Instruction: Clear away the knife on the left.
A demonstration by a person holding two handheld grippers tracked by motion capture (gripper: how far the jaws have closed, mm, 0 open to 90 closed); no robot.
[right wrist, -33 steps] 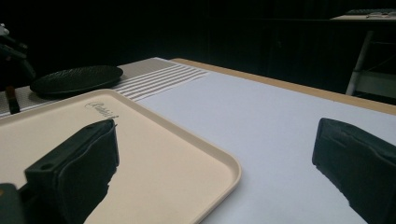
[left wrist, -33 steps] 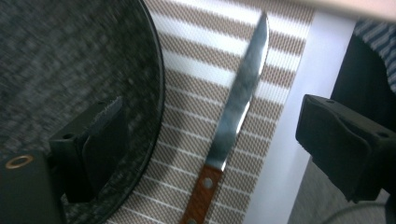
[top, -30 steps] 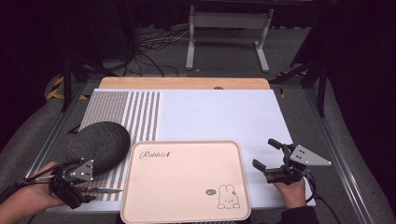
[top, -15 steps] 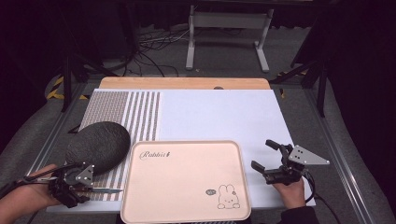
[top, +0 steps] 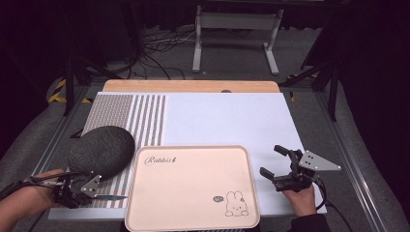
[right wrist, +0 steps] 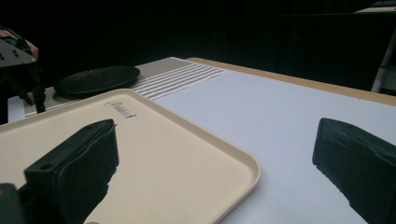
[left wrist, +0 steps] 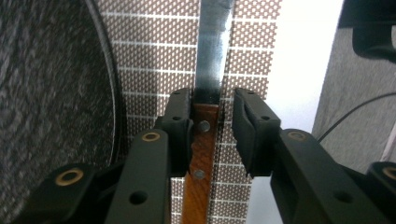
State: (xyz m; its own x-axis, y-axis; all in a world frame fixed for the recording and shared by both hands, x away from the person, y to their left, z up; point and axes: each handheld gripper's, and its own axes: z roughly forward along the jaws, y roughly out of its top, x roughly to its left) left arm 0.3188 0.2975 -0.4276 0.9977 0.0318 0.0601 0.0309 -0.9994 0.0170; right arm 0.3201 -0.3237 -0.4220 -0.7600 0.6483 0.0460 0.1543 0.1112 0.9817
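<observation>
Presently, items at the near edge of the worktop [top: 227, 116]:

1. Knife [left wrist: 205, 116]: wooden handle with rivets, steel blade. It lies on the striped mat [top: 140, 116] at the near left. In the high view the blade [top: 110, 197] points right, toward the tray, so its long axis runs left to right along the near edge.
2. Left gripper [left wrist: 212, 123]: jaws straddle the knife where handle meets blade. One jaw looks to touch the handle; a slim gap shows at the other. Judged: closing on the knife, not yet a firm pinch. This hand is much the nearer to the knife.
3. Right gripper [top: 276, 162]: jaws spread wide, holding nothing, resting just right of the tray, well apart from the knife.
4. Tray [top: 193, 186]: cream, with a rabbit print, empty, at near centre between the two grippers. Its left rim lies just beyond the blade tip and would block a slide to the right.
5. Dark round plate [top: 101, 150]: textured, just beyond the knife, beside the left gripper; a lift should clear its rim.
</observation>
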